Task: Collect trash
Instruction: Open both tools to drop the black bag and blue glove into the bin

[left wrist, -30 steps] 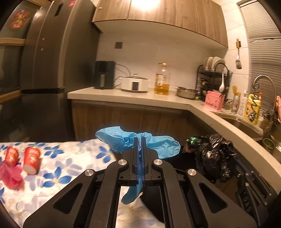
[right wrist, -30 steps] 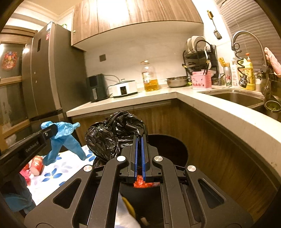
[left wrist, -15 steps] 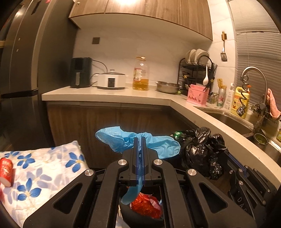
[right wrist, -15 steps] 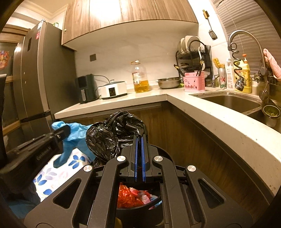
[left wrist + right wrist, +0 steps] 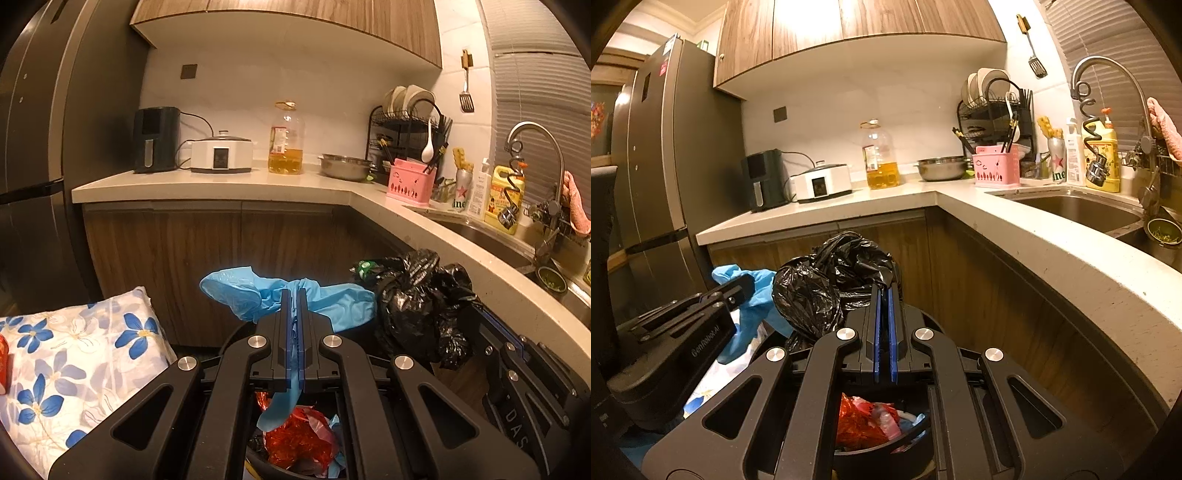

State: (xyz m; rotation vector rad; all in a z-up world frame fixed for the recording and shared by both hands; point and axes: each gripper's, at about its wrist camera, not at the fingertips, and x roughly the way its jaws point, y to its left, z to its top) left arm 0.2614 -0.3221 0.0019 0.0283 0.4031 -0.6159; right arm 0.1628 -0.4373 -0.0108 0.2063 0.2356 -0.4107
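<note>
Now at drop step: left gripper (image 5: pixel 294 295) pinches blue glove (image 5: pixel 236 291), right gripper (image 5: pixel 884 291) pinches black bag (image 5: pixel 820 291), both above bin (image 5: pixel 886 452). Next: release.

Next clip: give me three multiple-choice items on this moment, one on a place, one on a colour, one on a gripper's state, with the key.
1. Where does the cooking oil bottle stand?
A. in the sink
B. on the countertop, between the white cooker and the steel bowl
C. on the floral cloth

2. What colour is the glove in the left gripper?
A. blue
B. yellow
C. white

3. How is the right gripper?
A. wide open, empty
B. out of view
C. shut on the black trash bag

Key: 1 B, it stands between them on the counter. 2 A, blue folds spread beside the jaws. 3 C, jaws pinch the bag's edge.
</note>
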